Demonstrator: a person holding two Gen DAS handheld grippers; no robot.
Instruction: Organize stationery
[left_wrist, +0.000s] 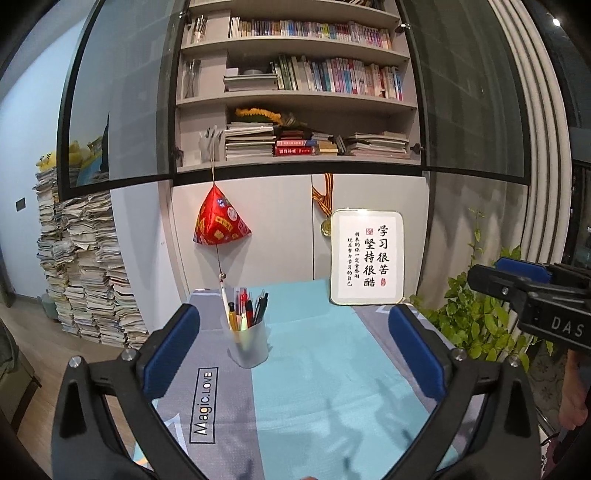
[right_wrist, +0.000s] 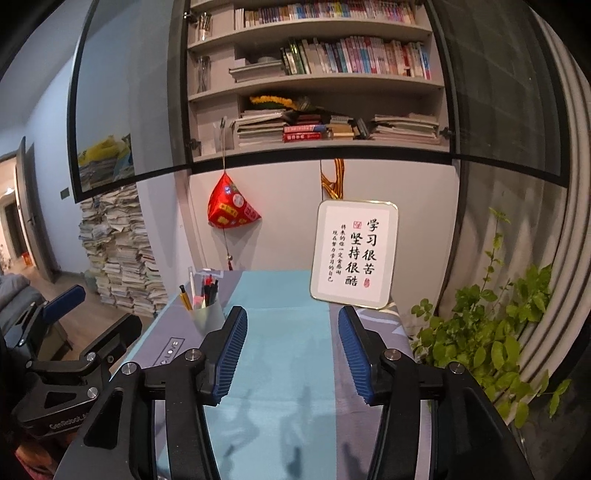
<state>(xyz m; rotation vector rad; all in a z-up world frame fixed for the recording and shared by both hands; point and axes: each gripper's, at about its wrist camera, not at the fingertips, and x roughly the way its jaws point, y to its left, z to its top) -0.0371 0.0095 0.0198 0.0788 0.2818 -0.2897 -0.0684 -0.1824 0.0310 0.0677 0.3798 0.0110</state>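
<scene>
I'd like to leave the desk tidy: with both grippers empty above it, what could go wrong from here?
The pen cup is light, packed with tall pens and stands near the table's left side; a sideways brush by the open left gripper could tip it. The framed sign leans at the far end, where the open right gripper could knock it over.

framed calligraphy sign (left_wrist: 365, 257), red hanging ornament (left_wrist: 220, 221), potted plant (right_wrist: 491, 343), bookshelf (left_wrist: 295, 85), paper stacks (left_wrist: 88, 273)
</scene>
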